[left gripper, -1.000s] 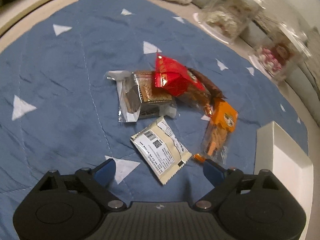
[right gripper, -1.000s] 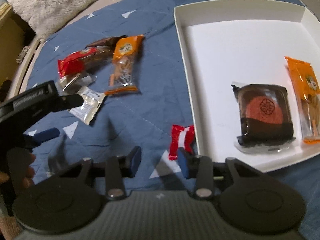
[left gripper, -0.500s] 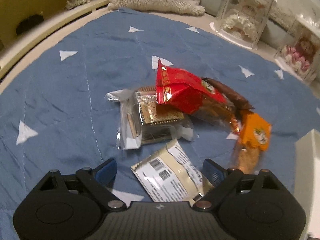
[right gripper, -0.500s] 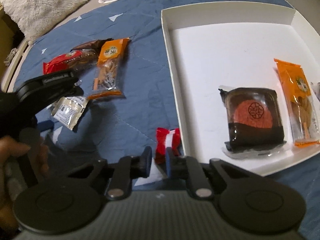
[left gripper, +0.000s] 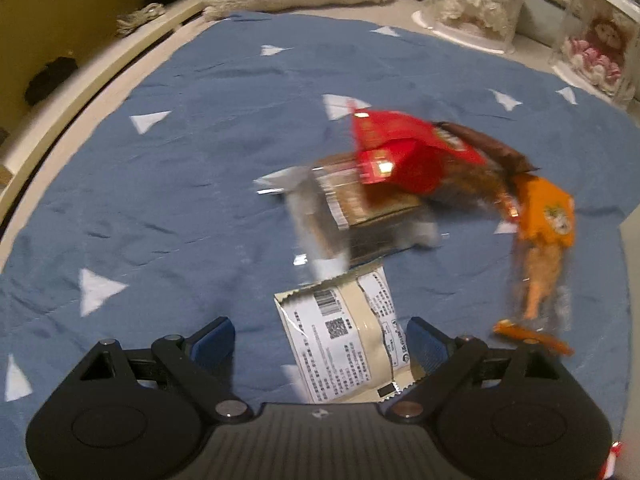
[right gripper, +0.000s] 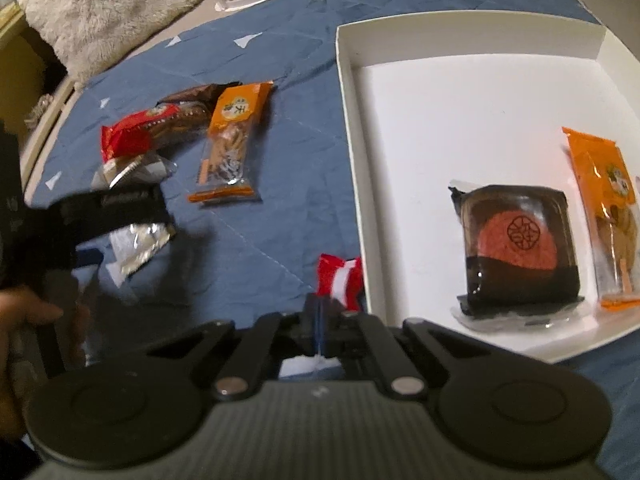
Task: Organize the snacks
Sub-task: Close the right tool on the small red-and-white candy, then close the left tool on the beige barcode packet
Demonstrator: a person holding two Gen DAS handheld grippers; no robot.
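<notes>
**Red-and-white packet pinched beside the tray wall**

Blue quilted cloth [right gripper: 280, 184] bare between snack pile and white tray [right gripper: 352, 128]; more bare cloth left of the pile in the left wrist view. Right gripper [right gripper: 320, 324] closed on the red-and-white packet [right gripper: 340, 280], just beside the tray's left wall, long axis pointing away from the camera; lower end hidden between the fingers. Left gripper [left gripper: 320, 340] spread wide, white barcode packet [left gripper: 344, 332] between its fingers, long axis running away and slightly left; near end cut off by the gripper body. Pile blurred: red packet [left gripper: 400, 148] over a clear-wrapped brown one [left gripper: 360, 204], orange packet [left gripper: 544, 240] to the right. Inside the tray: dark round cake pack [right gripper: 520, 240], second orange packet [right gripper: 608, 216] partly cut off at the frame edge.
</notes>
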